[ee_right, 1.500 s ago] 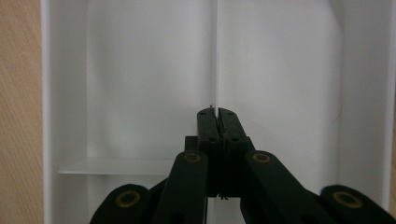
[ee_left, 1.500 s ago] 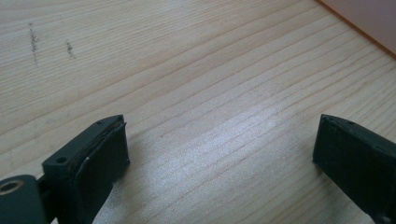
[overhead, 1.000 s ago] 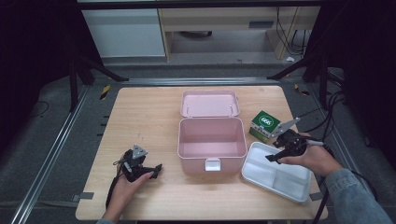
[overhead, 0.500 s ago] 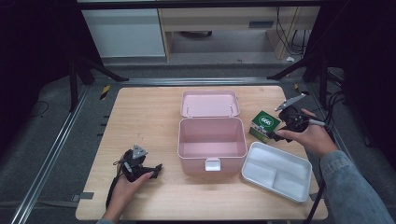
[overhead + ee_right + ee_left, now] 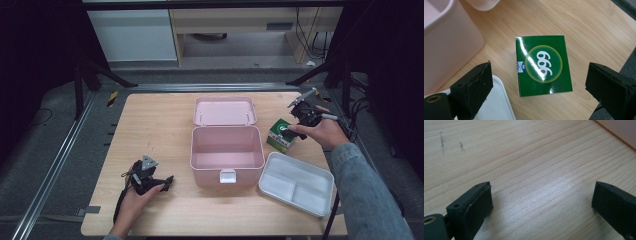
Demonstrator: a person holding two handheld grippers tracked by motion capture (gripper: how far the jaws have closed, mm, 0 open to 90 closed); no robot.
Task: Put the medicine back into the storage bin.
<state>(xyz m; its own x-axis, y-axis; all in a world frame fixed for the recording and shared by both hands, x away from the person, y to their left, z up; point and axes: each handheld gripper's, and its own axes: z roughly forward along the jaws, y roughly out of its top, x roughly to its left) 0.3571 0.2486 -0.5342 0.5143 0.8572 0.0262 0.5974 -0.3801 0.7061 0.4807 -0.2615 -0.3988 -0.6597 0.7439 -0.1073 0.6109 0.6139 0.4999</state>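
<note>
A green box marked 999 (image 5: pixel 281 134) (image 5: pixel 542 64) lies flat on the wooden table (image 5: pixel 150 130), right of the open pink box (image 5: pixel 227 150). My right gripper (image 5: pixel 294 126) (image 5: pixel 539 85) hovers over the green box, open, with its jaws spread to either side of it and not touching. Near the table's front left, my left gripper (image 5: pixel 165 181) (image 5: pixel 541 197) rests low on the bare wood, open with nothing between its jaws. A corner of the pink box (image 5: pixel 621 130) shows at the top right of the left gripper view.
The pink box's lid (image 5: pixel 225 111) lies flat just behind it. A white divided tray (image 5: pixel 296 183) (image 5: pixel 499 105) sits at the front right, close to the green box. The pink box wall (image 5: pixel 446 42) stands left of the green box. Table edges run near the right hand.
My right gripper has moved from above the white tray toward the back, and now hangs over the green box. The left gripper has stayed put.
</note>
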